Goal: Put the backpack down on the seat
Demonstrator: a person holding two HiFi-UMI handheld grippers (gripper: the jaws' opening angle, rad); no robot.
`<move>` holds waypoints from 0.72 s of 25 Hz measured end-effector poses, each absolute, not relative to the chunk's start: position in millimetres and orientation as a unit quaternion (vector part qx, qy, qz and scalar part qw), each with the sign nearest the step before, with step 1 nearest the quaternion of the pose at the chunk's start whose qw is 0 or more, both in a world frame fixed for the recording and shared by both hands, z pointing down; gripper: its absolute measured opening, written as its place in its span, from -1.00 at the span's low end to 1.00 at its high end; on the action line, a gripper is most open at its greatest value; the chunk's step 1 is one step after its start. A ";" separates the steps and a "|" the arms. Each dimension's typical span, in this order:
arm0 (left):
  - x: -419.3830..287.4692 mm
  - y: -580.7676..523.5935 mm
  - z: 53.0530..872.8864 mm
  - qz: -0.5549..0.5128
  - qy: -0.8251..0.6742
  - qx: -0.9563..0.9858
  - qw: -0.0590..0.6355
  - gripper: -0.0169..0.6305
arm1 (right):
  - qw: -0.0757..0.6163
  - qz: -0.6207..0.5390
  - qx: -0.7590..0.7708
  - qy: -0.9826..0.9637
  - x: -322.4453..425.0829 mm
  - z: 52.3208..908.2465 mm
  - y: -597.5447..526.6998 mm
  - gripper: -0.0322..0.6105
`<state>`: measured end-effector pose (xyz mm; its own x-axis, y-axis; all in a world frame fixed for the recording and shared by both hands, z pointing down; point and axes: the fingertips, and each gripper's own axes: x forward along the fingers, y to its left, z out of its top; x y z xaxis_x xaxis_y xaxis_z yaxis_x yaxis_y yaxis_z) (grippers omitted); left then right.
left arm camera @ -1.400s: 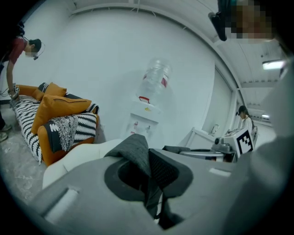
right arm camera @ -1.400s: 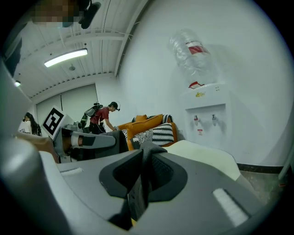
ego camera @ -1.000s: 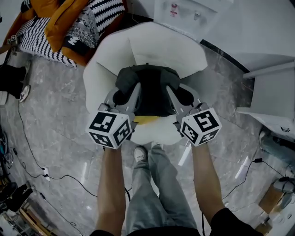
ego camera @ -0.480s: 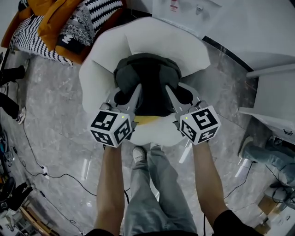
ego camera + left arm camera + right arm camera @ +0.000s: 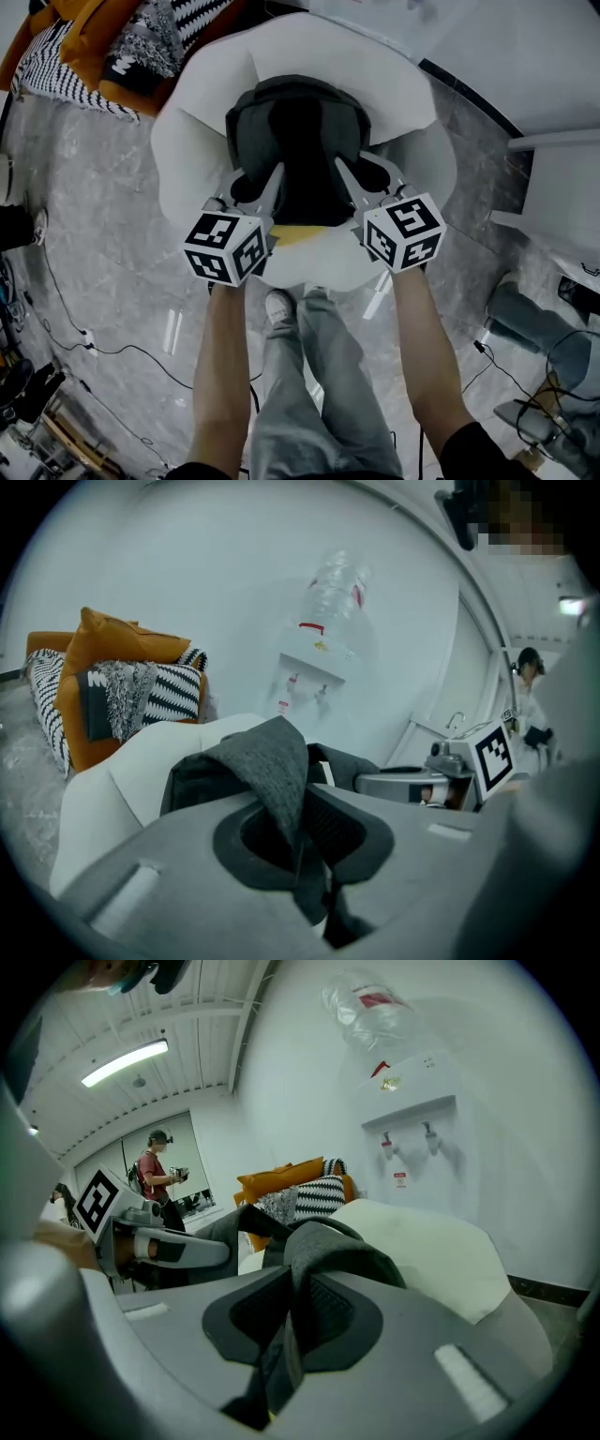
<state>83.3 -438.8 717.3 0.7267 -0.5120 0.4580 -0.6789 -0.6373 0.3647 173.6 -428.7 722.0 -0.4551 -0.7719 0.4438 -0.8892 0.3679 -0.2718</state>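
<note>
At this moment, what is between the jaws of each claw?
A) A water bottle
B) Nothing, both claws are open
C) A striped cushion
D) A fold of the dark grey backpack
D: in its own gripper view, the left claw pinches grey fabric of the backpack, and the right claw does the same. The head view shows the backpack over the white armchair.
</note>
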 end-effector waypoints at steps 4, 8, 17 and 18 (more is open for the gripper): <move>81.4 -438.1 735.0 0.165 -0.335 0.886 0.274 -0.85 | 0.125 0.256 0.510 -0.812 174.3 738.8 -426.7 -0.78; 84.3 -443.9 754.7 0.179 -0.338 0.880 0.282 -0.85 | 0.130 0.270 0.513 -0.805 181.6 756.5 -433.3 -0.78; 71.2 -458.5 797.8 0.212 -0.353 0.865 0.286 -0.85 | 0.166 0.289 0.518 -0.788 180.1 799.0 -445.3 -0.78; 70.1 -459.6 802.6 0.212 -0.354 0.864 0.289 -0.84 | 0.172 0.289 0.518 -0.787 180.5 802.8 -446.0 -0.78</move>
<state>70.1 -459.6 802.6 0.6594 -0.4889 0.5711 -0.7343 -0.5816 0.3499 180.5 -446.0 802.8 -0.4049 -0.7154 0.5694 -0.9139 0.2973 -0.2763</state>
